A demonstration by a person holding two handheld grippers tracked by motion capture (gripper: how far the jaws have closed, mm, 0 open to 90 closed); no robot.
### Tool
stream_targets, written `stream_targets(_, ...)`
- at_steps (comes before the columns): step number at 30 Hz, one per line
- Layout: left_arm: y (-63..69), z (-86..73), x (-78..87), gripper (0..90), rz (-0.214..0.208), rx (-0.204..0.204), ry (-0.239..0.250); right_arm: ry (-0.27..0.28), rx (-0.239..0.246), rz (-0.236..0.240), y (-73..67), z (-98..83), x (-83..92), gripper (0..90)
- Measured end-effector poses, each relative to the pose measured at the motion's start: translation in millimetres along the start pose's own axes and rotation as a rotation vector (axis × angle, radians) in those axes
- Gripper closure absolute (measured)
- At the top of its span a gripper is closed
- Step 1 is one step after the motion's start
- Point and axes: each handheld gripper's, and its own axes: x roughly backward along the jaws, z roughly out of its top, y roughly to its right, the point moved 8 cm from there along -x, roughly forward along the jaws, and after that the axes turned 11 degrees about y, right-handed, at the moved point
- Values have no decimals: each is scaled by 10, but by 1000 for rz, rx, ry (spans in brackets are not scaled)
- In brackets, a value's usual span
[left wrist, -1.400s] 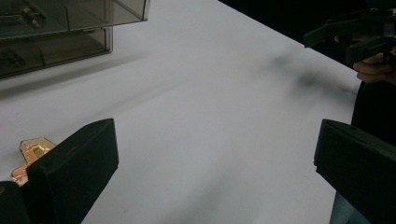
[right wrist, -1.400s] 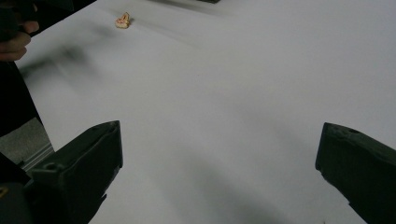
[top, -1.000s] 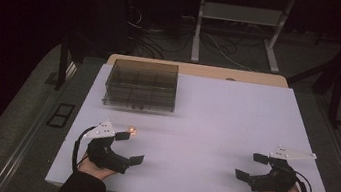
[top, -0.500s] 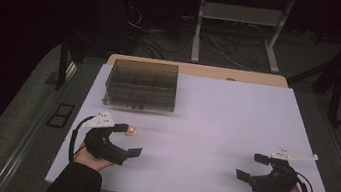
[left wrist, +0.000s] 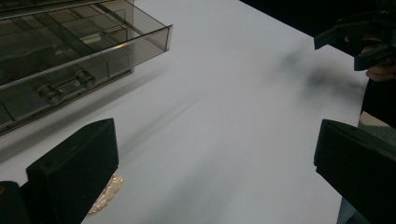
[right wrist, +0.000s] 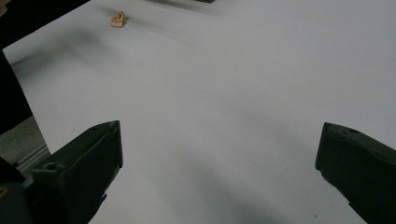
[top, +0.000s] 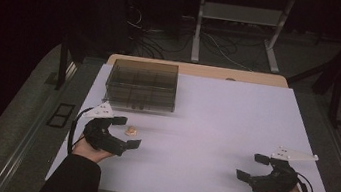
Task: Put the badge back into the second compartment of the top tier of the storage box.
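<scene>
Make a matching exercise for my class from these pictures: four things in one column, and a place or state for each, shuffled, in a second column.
Things:
1. compartment box
2. small gold object
3. left gripper
4. right gripper

Places or states:
A. jaws open over bare table, near the right edge
B. at the table's far left, smoky and see-through
C. lying on the table between open jaws
D. jaws open around a small object

Pairs: 1-B, 2-C, 3-D, 4-A

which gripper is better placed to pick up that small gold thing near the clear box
Left. The left gripper sits open right beside the small gold thing, which lies between its jaws. The right gripper is open too, but far across the table.
</scene>
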Motion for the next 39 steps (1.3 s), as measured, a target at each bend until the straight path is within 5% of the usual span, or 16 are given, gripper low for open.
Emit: stream_targets(39,-525,-67,-160,0,53,56,-3,-4,10,4,-2,-11,-9,0)
